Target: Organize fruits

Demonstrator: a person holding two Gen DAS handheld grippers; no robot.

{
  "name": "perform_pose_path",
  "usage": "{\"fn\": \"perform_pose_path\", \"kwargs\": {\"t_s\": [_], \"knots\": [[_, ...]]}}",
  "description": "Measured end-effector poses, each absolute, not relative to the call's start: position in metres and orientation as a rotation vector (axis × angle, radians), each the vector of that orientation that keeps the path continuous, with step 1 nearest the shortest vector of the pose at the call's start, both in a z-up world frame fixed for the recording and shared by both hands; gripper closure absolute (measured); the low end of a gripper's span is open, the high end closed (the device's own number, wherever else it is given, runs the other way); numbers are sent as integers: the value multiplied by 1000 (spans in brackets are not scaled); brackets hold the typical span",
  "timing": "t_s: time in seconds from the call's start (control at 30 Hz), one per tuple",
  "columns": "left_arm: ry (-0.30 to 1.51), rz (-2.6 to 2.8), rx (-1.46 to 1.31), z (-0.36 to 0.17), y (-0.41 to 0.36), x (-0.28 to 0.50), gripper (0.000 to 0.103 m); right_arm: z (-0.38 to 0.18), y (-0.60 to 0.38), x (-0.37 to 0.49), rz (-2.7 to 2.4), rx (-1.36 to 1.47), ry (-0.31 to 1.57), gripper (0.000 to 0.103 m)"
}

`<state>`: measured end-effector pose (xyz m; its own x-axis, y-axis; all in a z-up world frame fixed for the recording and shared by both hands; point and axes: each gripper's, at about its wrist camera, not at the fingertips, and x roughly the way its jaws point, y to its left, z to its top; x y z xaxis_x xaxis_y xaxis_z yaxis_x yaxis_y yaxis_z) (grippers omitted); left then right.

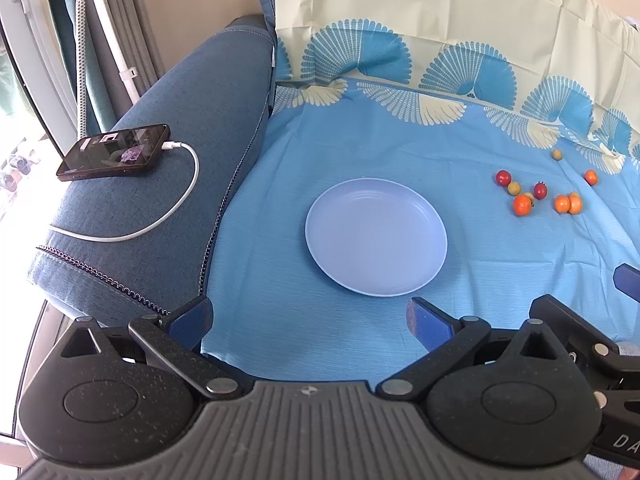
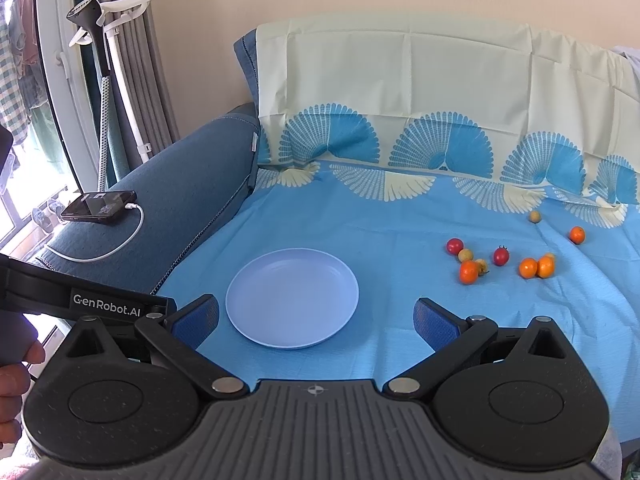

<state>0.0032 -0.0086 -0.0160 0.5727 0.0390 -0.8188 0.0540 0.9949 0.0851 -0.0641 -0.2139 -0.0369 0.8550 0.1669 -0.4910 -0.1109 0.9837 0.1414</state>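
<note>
An empty pale blue plate point(image 1: 376, 236) lies on the blue cloth; it also shows in the right wrist view point(image 2: 292, 298). Several small fruits lie to its right: orange ones point(image 1: 522, 205) point(image 2: 469, 272), red ones point(image 1: 503, 178) point(image 2: 501, 256) and yellowish ones point(image 1: 556, 154) point(image 2: 535, 216). My left gripper point(image 1: 310, 320) is open and empty, near the plate's front edge. My right gripper point(image 2: 316, 320) is open and empty, just in front of the plate. The right gripper's body shows at the right of the left wrist view point(image 1: 628, 280).
A blue sofa armrest point(image 1: 168, 184) stands to the left, with a phone point(image 1: 114, 152) on a white cable point(image 1: 160, 216) on it. The patterned cloth point(image 2: 400, 216) drapes up the sofa back. A garment steamer point(image 2: 90, 16) and curtains stand far left.
</note>
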Motion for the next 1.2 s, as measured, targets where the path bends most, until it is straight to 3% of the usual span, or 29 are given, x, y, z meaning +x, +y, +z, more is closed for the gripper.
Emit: {"fn": "perform_pose_path", "kwargs": {"t_s": [0.7,1.2], "knots": [[957,-48,174,-21,-40,12,0,-48,-250,-57,44,176,486,0],[987,-276,183,-46,-142,61,0,-74,-357,-51,-217,338,542,0]]}}
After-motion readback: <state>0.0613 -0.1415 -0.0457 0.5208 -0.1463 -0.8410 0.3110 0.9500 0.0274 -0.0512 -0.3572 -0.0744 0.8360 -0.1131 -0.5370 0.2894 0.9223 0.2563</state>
